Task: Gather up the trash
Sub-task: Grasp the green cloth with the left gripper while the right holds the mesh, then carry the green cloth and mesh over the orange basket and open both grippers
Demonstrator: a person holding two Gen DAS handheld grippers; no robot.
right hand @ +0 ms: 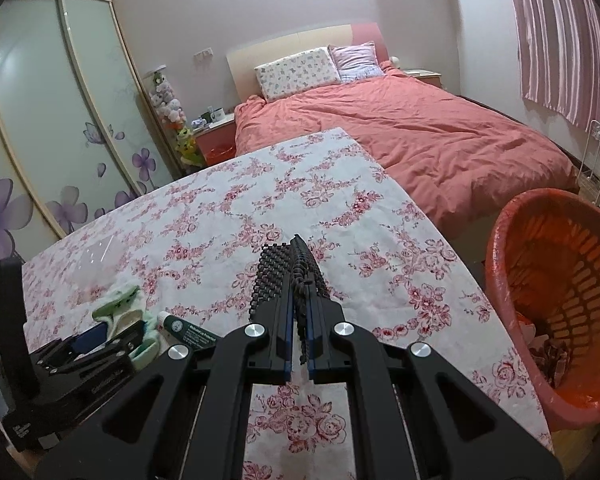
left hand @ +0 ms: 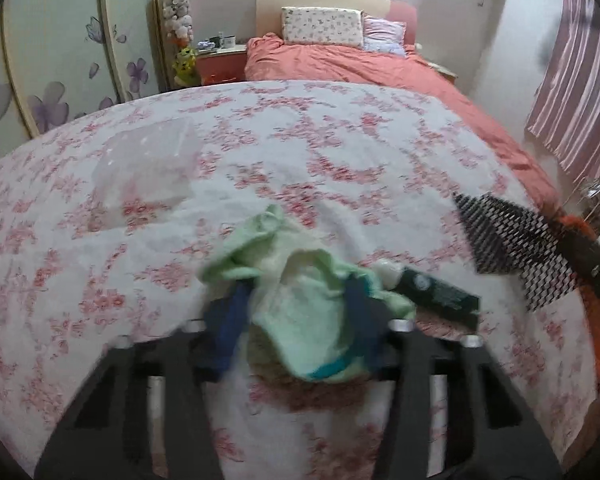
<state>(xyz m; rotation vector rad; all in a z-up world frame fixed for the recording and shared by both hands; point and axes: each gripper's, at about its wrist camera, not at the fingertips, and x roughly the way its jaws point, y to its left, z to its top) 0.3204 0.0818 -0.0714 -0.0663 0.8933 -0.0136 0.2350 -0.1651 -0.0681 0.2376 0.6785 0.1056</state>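
**A:** So, left wrist view first: why is the left gripper [left hand: 300, 320] tipped down onto the surface [left hand: 340, 152] like that?

**B:** To pick up the wrapper [left hand: 300, 300], I'd say. Its blue fingers [left hand: 230, 320] sit on either side of that crumpled piece and appear to press into it, so I read them as gripping the wrapper. The picture is blurred, so that is a judgement.

**A:** How does the wrapper look?

**B:** Pale green and cream, soft and bunched, with a teal edge low down. It looks light and easily squashed. Just right of the wrapper, touching or nearly so, lies a dark green tube [left hand: 436, 292] with a white cap. Well to the upper left of the wrapper lies a clear plastic lid [left hand: 148, 168], flat on the cloth.

**A:** And the right wrist view?

**B:** The right gripper [right hand: 300, 276] hangs above the surface right of the wrapper, its studded fingers [right hand: 272, 276] closed together with nothing between them. I'd guess it is kept clear while the other one works.

**A:** Where does the trash go?

**B:** Probably into the red basket [right hand: 500, 264], lined with a red bag, standing off the surface's edge far right of the wrapper; some scraps lie in its bottom. From here the wrapper [right hand: 120, 300] shows at the left, between the left gripper's [right hand: 112, 340] fingers.
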